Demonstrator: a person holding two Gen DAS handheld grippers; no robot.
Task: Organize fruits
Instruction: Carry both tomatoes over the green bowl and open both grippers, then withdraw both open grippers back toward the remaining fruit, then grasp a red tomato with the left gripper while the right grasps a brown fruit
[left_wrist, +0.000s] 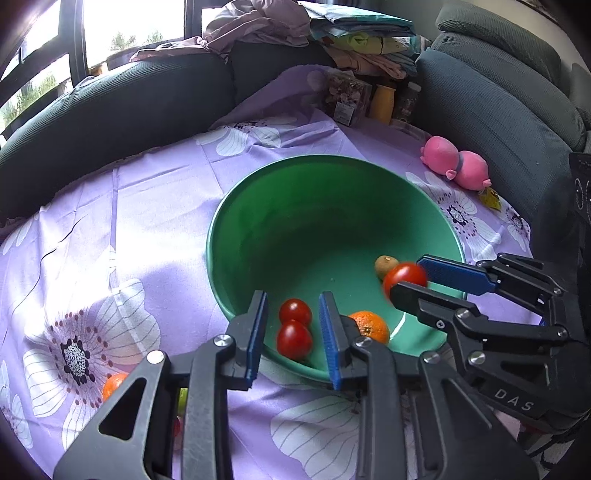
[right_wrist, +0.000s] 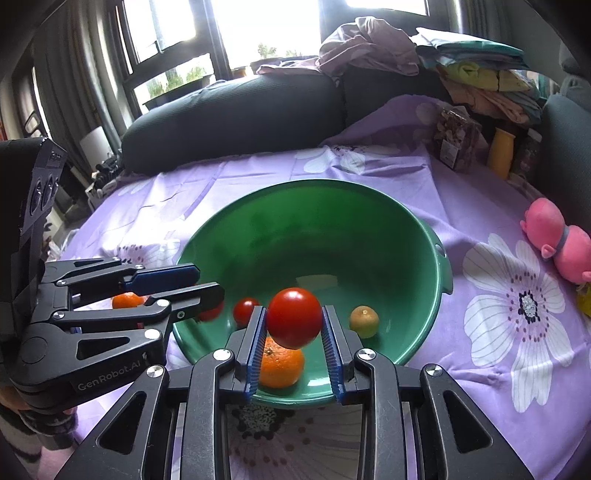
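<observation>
A green bowl (left_wrist: 295, 162) (right_wrist: 314, 182) stands on a purple flowered cloth. My right gripper (right_wrist: 294, 310) (left_wrist: 406, 275) is shut on a red tomato (right_wrist: 294, 317) (left_wrist: 404, 278), held over the bowl's near side. My left gripper (left_wrist: 293, 295) (right_wrist: 209, 282) hovers over the bowl's near rim, pads slightly apart and touching nothing. Below it two small tomatoes (left_wrist: 295, 312) (left_wrist: 294, 339) lie in the bowl. An orange (left_wrist: 369, 326) (right_wrist: 280, 365) and a small yellow-green fruit (left_wrist: 386, 266) (right_wrist: 364, 321) also lie inside. Another orange (left_wrist: 114, 384) (right_wrist: 127, 300) sits on the cloth outside the bowl.
A pink plush toy (left_wrist: 456, 166) (right_wrist: 557, 236) lies right of the bowl. A yellow bottle (left_wrist: 382, 101) and packets stand at the back. Dark sofa cushions (left_wrist: 110, 118) ring the table, with folded clothes on top. More small fruit shows under my left gripper.
</observation>
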